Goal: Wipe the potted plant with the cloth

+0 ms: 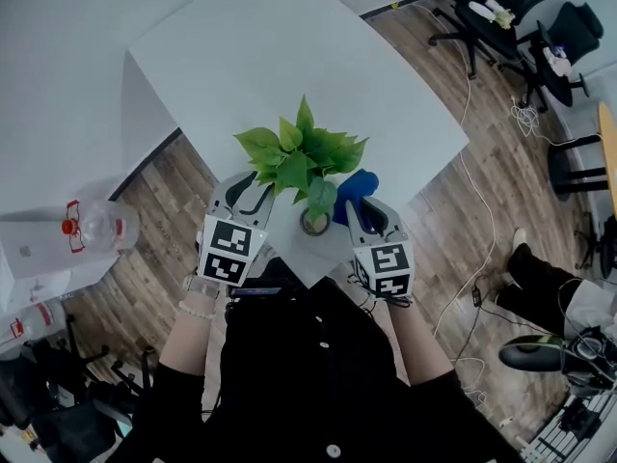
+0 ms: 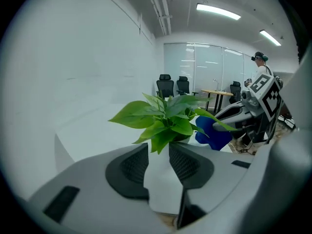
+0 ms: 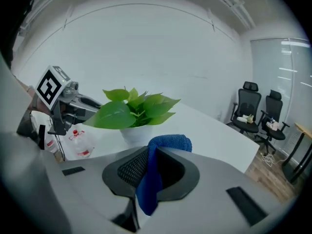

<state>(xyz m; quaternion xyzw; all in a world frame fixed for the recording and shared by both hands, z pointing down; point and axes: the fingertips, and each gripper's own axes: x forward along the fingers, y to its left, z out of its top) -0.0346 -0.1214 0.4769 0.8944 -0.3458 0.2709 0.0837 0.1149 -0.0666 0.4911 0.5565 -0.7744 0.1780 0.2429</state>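
My right gripper (image 3: pixel 155 156) is clamped on the blue cloth (image 3: pixel 170 141), which folds over the jaw tips and hangs down between them. My left gripper (image 2: pixel 158 152) has its jaws parted, with only bare table showing in the gap. Between the two grippers, at the near corner of the white table (image 1: pixel 289 56), stands a white pot (image 3: pixel 135 133). It holds the green potted plant (image 1: pixel 299 152), whose leaves spread past its rim.
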